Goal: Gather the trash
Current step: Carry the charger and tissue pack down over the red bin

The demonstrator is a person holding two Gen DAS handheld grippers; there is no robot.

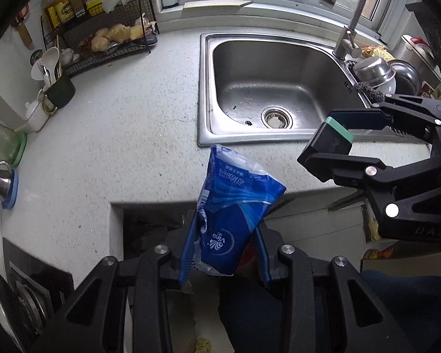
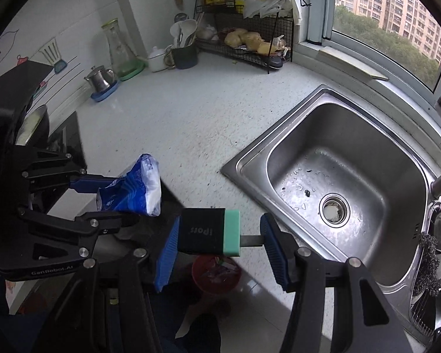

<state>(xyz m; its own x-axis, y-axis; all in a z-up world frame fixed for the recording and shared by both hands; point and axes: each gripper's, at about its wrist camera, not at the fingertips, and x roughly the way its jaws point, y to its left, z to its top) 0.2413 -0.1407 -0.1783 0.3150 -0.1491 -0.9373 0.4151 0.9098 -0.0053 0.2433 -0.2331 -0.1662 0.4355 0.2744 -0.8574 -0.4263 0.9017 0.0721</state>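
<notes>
A crumpled blue tissue wrapper point(image 1: 232, 206) stands up between the blue pads of my left gripper point(image 1: 225, 260), which is shut on its lower end, out past the counter's front edge. The right wrist view shows the same wrapper point(image 2: 132, 191) in that left gripper point(image 2: 114, 201) at the left. My right gripper point(image 2: 220, 248) is shut on a small black box with a mint-green end point(image 2: 208, 232); a thin strip reaches from the green end to the right pad. That box point(image 1: 335, 138) and right gripper point(image 1: 342, 142) hang over the counter by the sink's front edge. A red bin point(image 2: 216, 273) with scraps sits on the floor below.
A steel sink point(image 1: 267, 88) with a tall faucet point(image 1: 352, 14) is set in the speckled counter point(image 1: 132, 117). A wire rack point(image 2: 244, 41), a utensil cup point(image 2: 185, 54), a glass carafe point(image 2: 119, 50) and a metal pot point(image 2: 100, 78) line the back. Steel bowls point(image 1: 376, 72) sit right of the sink.
</notes>
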